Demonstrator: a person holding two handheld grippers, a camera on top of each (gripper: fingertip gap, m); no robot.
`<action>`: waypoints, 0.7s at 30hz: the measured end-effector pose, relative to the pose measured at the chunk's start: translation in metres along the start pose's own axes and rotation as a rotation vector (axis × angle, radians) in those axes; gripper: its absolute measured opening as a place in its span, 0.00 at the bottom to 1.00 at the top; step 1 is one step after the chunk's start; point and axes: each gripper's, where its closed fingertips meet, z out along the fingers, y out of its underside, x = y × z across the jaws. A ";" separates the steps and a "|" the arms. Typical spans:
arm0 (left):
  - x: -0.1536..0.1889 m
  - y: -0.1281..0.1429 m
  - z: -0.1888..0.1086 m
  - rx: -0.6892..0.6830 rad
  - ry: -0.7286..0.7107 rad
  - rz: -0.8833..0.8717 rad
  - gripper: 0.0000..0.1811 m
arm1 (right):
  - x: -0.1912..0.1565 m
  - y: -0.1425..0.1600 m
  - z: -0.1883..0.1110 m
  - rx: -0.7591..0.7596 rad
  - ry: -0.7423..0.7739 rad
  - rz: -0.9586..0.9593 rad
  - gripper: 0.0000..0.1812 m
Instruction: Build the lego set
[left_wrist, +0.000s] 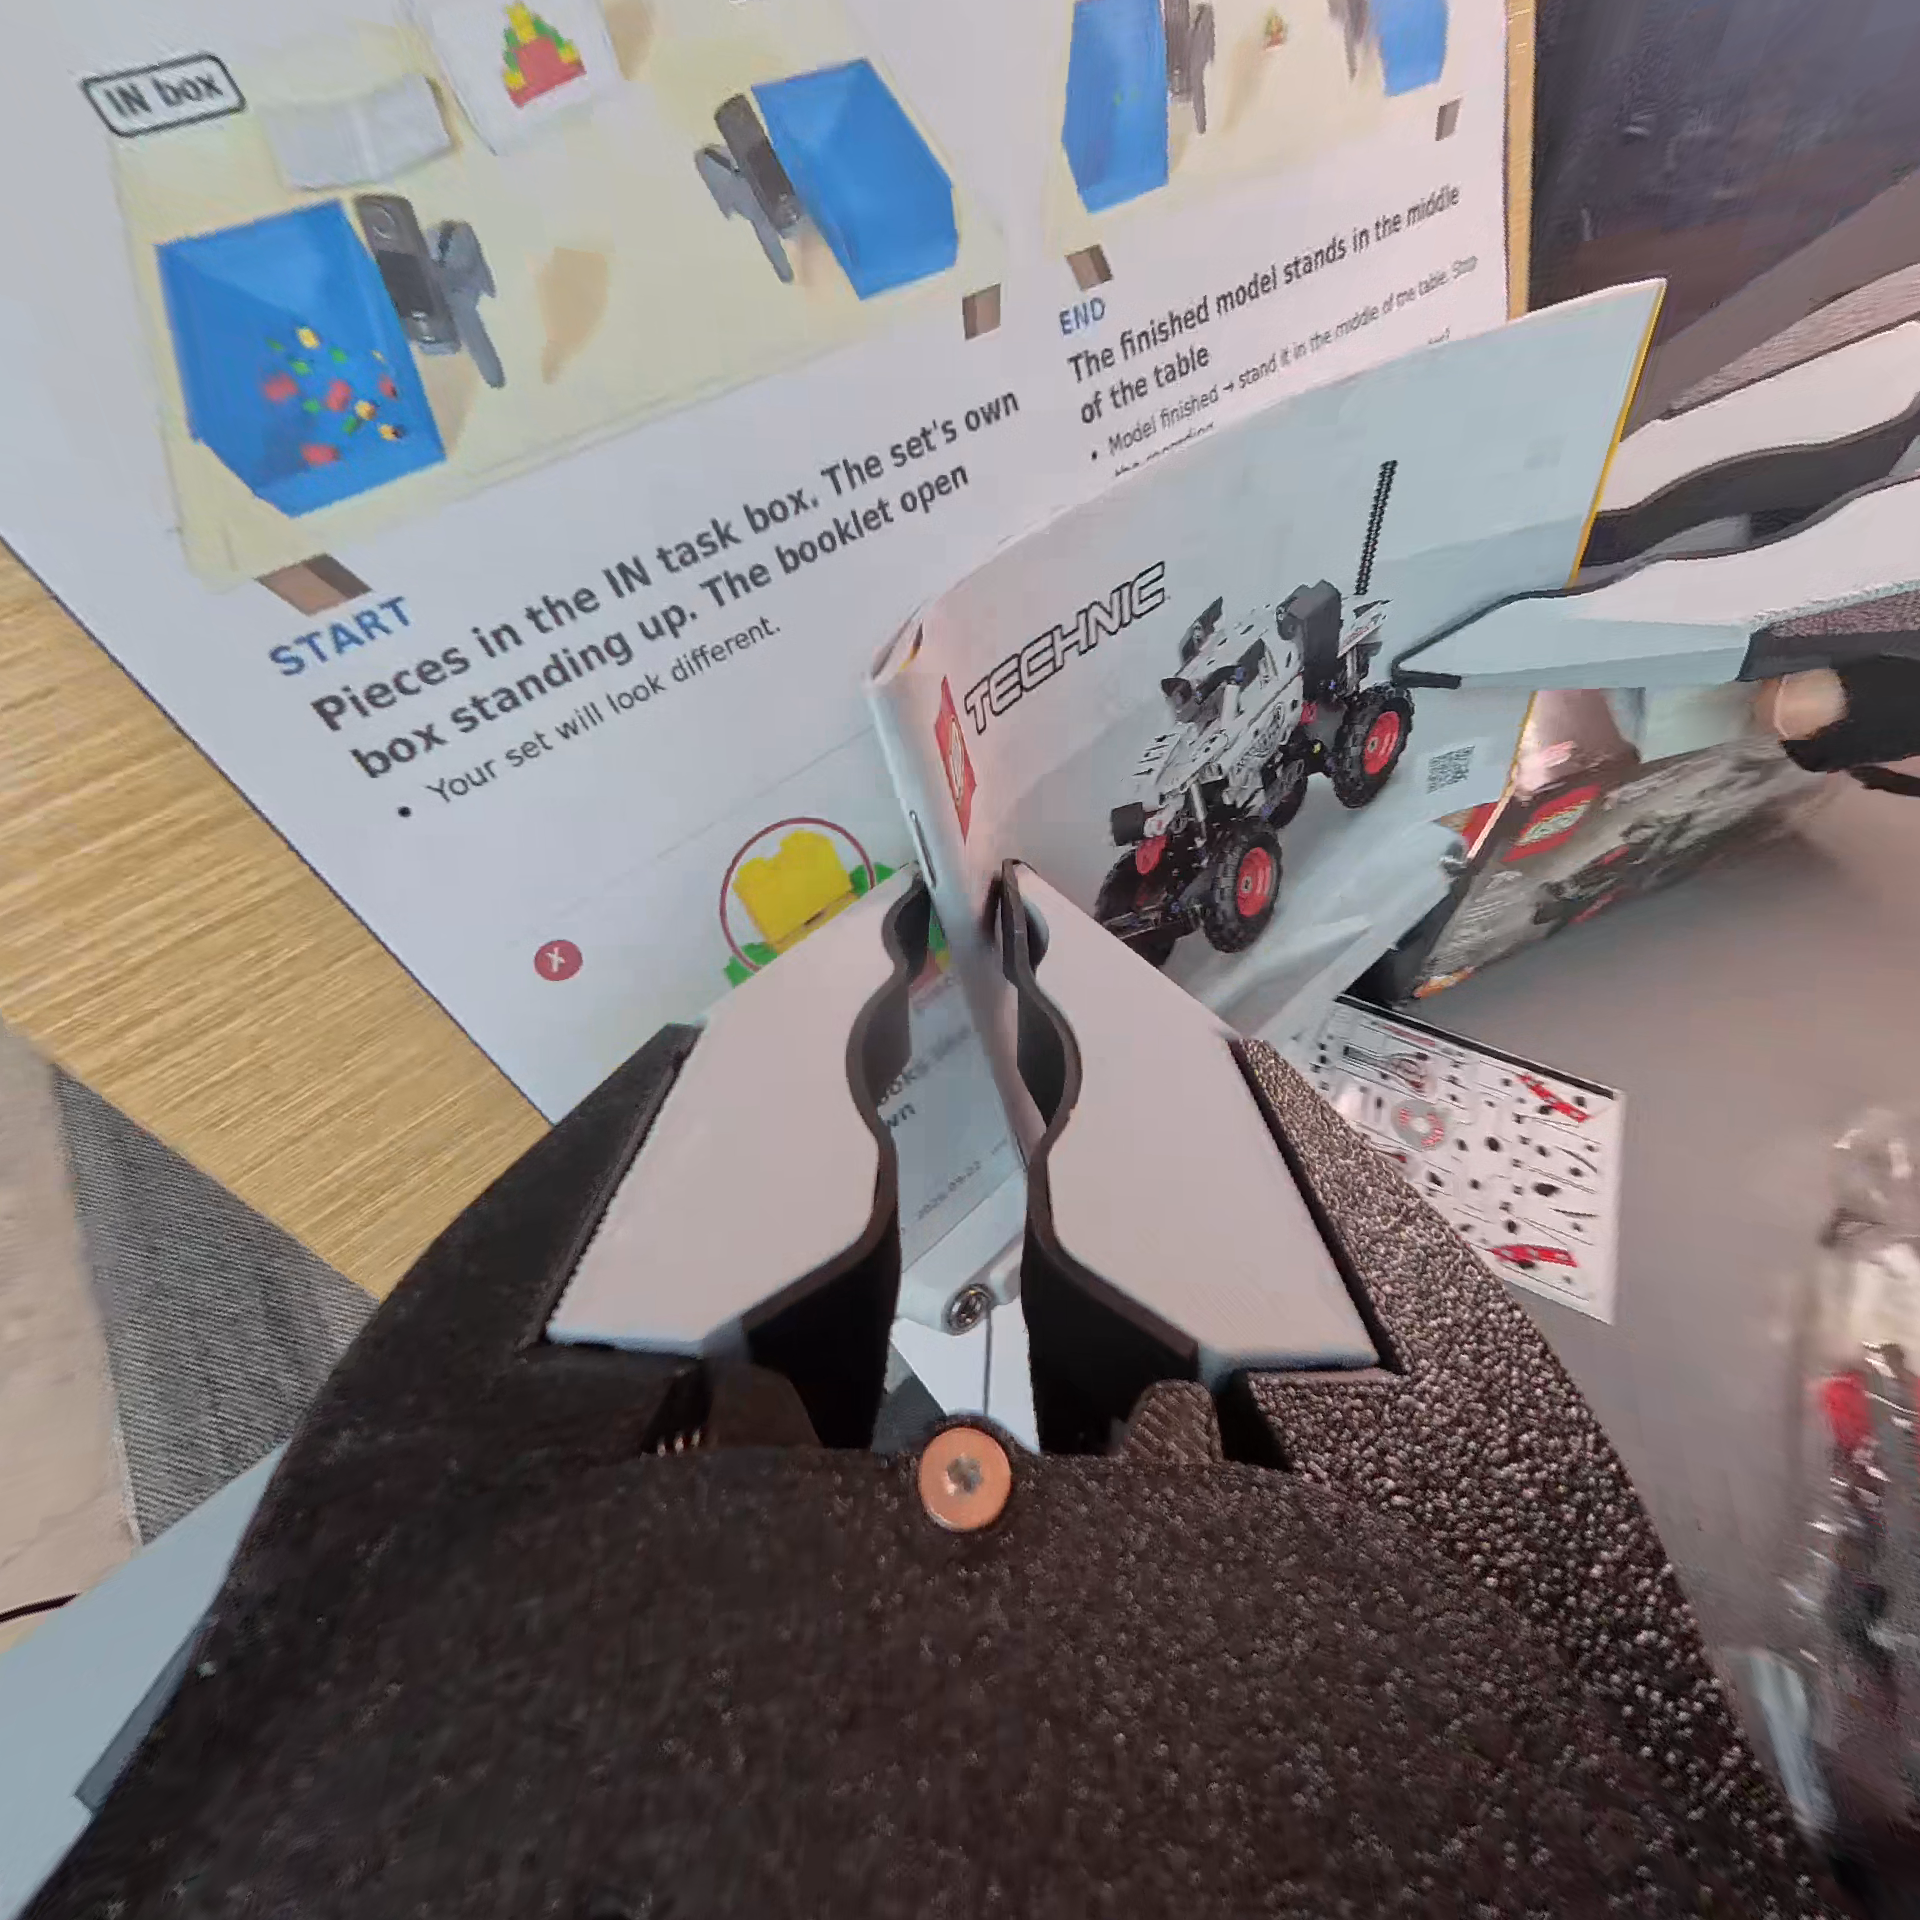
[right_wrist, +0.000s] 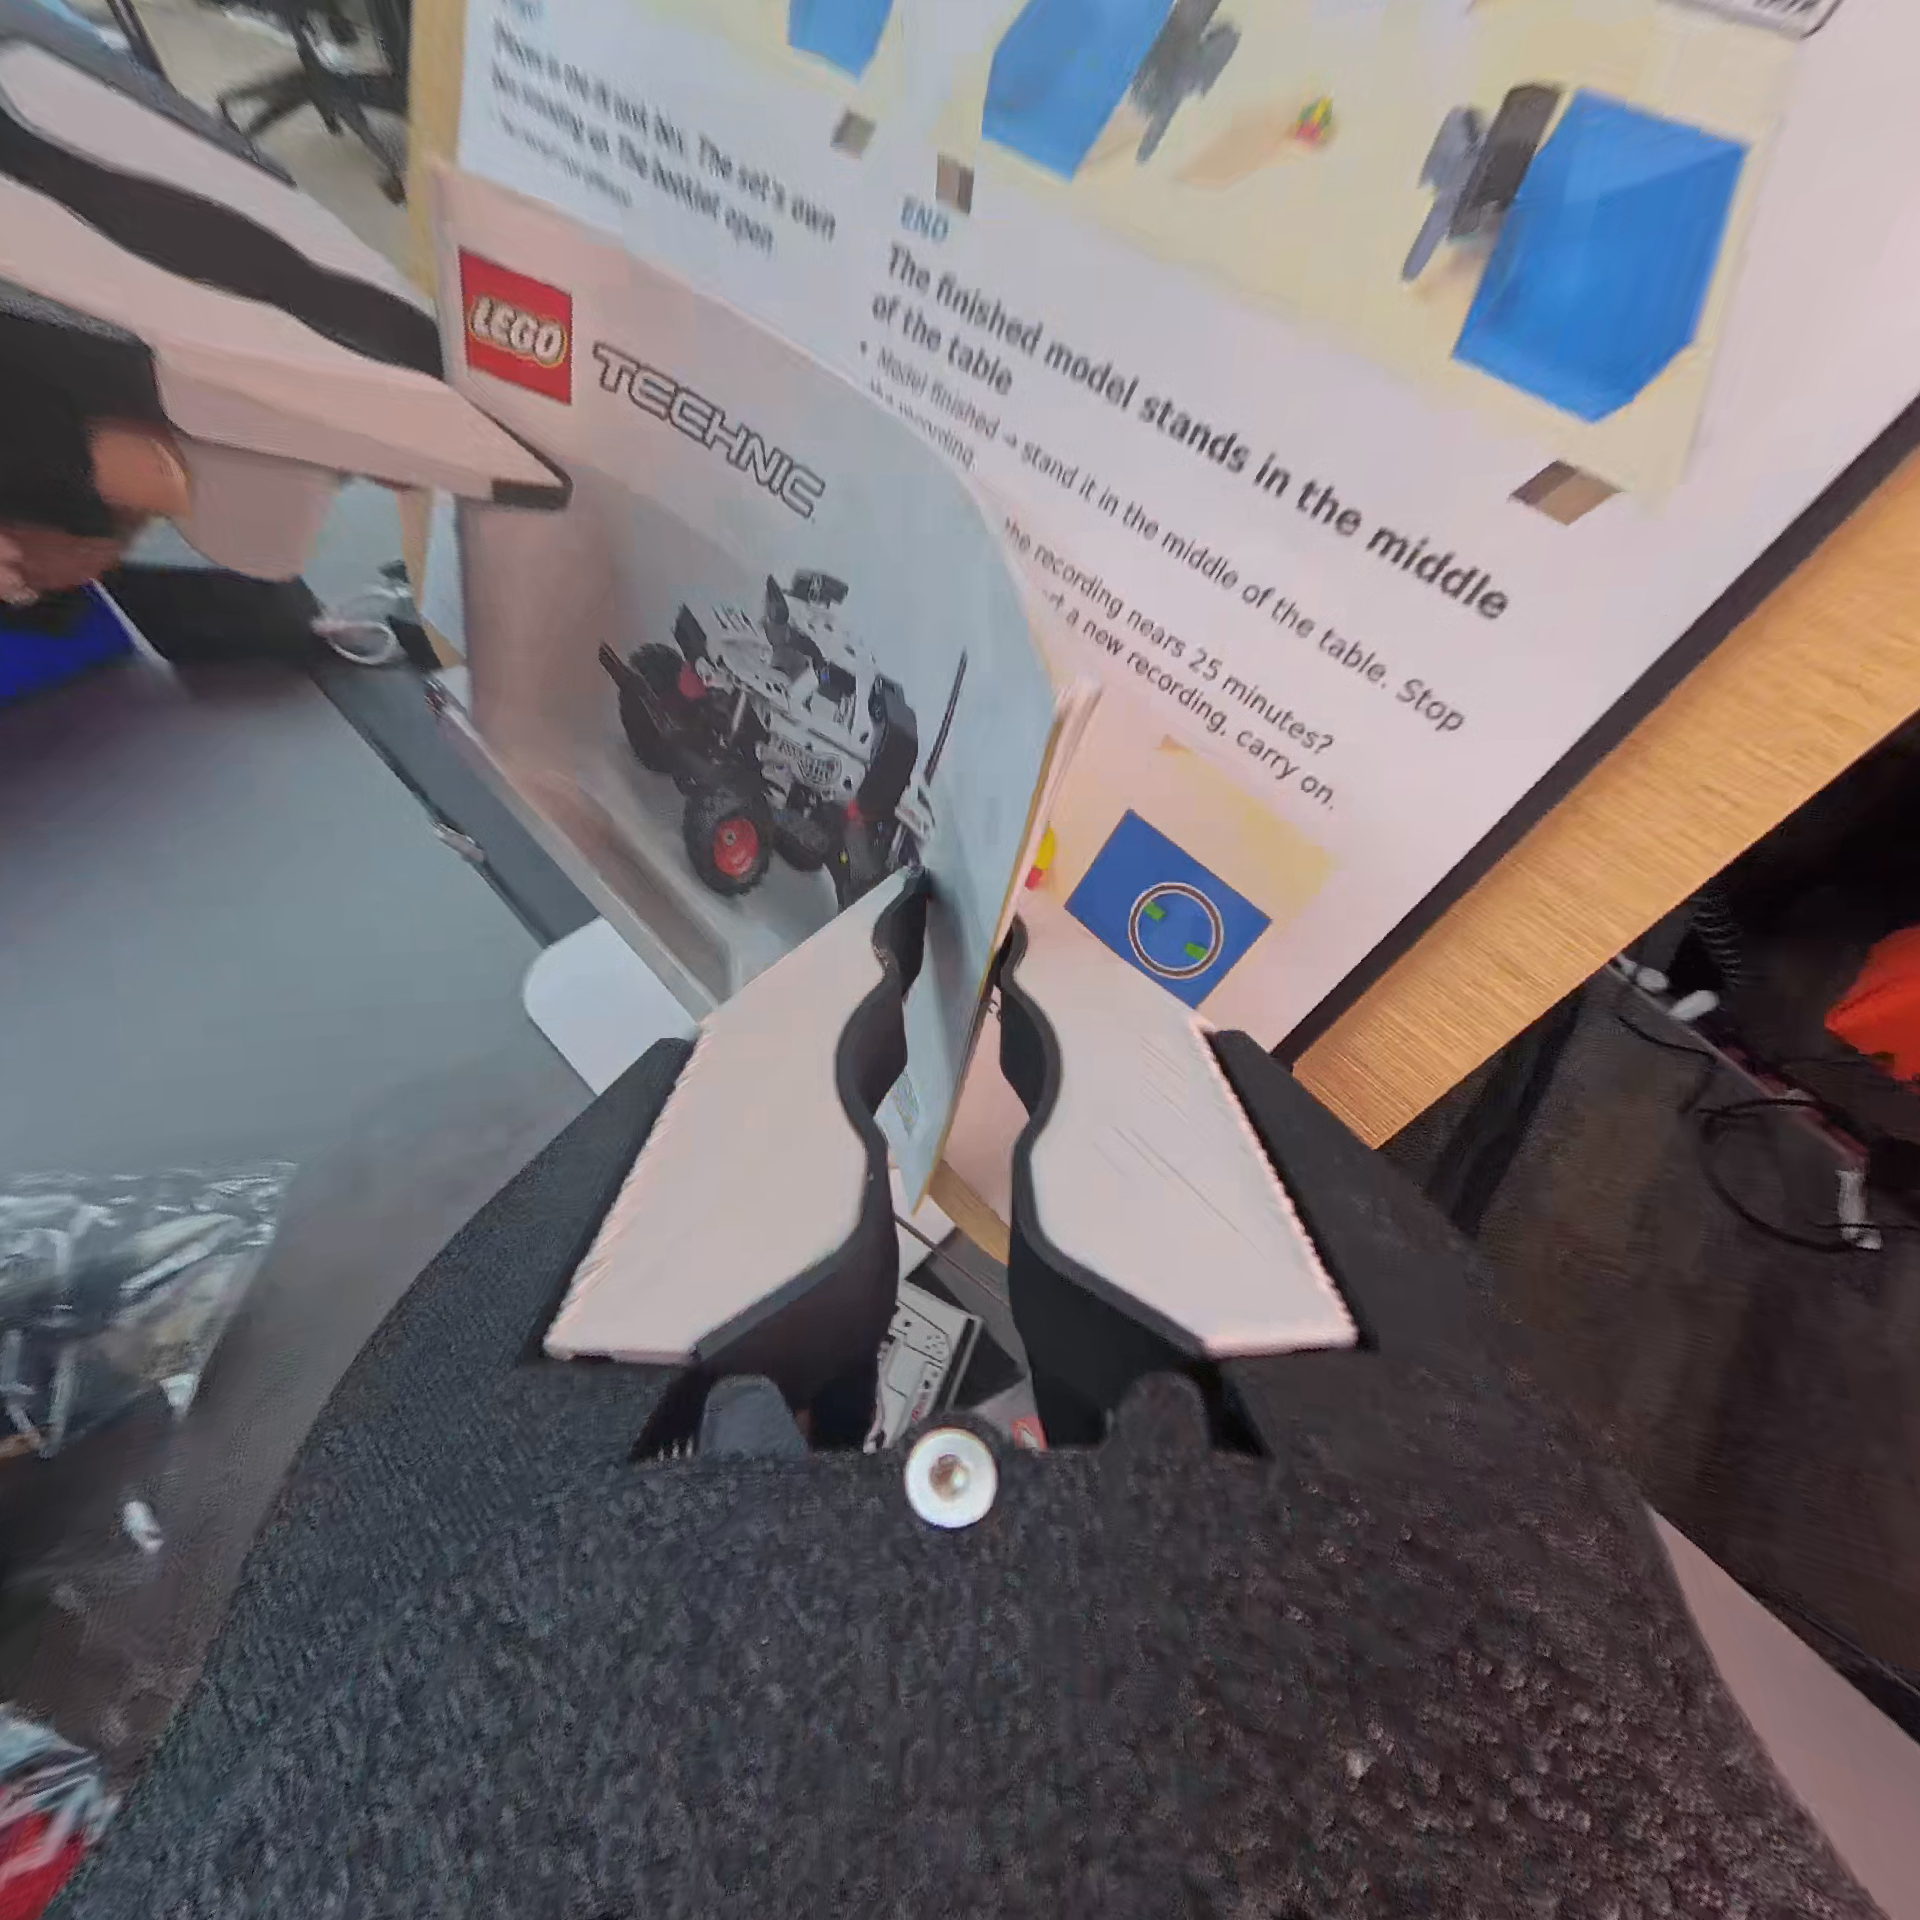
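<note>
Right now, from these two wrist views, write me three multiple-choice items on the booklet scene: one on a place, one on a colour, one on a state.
1. Where does the sticker sheet lie?
A. On the grey table, right of the left claw
B. Inside the set box
C. On the poster

2. What colour are the wheel hubs of the truck on the booklet cover?
A. Blue
B. Red
C. Yellow

3. How is the booklet held?
A. Flat on the table, untouched
B. By the left claw only
C. Pinched by both claws, the right claw at the opposite edge

Answers: 1 A, the sheet rests on the table beside the left claw. 2 B, the hubs are red. 3 C, each wrist view shows its fingertips closed on the booklet's edge.
</note>
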 end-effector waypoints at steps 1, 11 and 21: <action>-0.003 0.002 0.002 0.029 -0.033 0.036 0.08 | 0.004 0.008 0.005 -0.015 0.042 -0.058 0.07; -0.016 0.007 -0.008 0.110 -0.147 0.235 0.13 | 0.016 0.015 -0.017 0.073 0.138 -0.051 0.10; -0.001 0.011 -0.041 0.174 -0.160 0.227 0.16 | 0.004 0.024 -0.020 0.087 0.199 -0.068 0.08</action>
